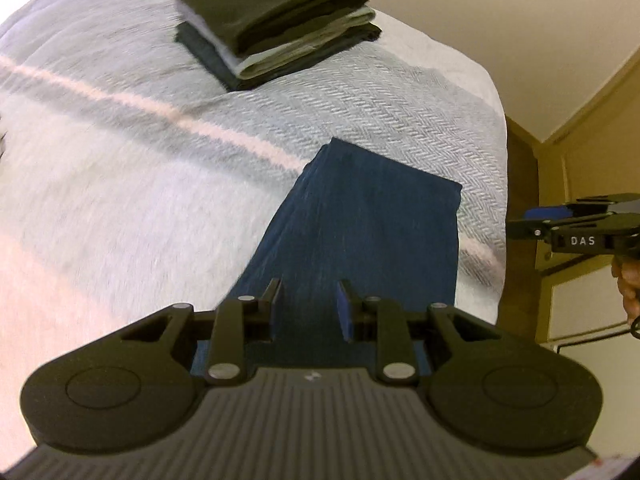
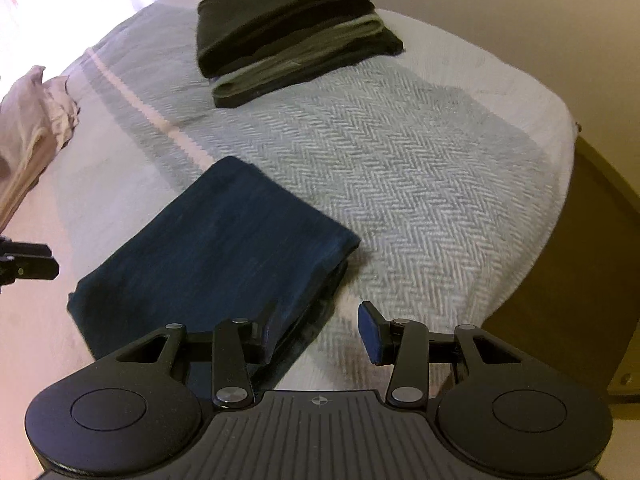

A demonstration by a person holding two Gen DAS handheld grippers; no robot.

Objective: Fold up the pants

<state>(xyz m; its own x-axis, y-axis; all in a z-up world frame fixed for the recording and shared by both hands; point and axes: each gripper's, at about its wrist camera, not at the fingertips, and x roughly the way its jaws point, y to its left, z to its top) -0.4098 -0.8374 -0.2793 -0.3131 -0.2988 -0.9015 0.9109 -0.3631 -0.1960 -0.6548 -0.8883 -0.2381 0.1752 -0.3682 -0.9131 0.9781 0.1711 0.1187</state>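
Observation:
The dark blue pants [image 1: 360,220] lie folded into a flat rectangle on the bed, near its right edge. My left gripper [image 1: 310,306] hovers above their near end, jaws a little apart, with nothing pinched; the cloth shows through the gap below. My right gripper [image 2: 320,332] is open wider over the pants' [image 2: 216,240] right edge and the blanket, nothing between its pads. The right gripper [image 1: 560,232] also shows side-on off the bed's edge in the left wrist view. At the left border of the right wrist view, the left gripper's tip [image 2: 28,264] pokes in.
A stack of folded dark and grey clothes [image 1: 276,20] sits farther back on the herringbone blanket [image 2: 420,180]. A crumpled pale pink garment [image 2: 32,128] lies at the left. The wooden bed frame [image 2: 560,260] drops off at the right. A hand [image 1: 628,284] holds the right gripper.

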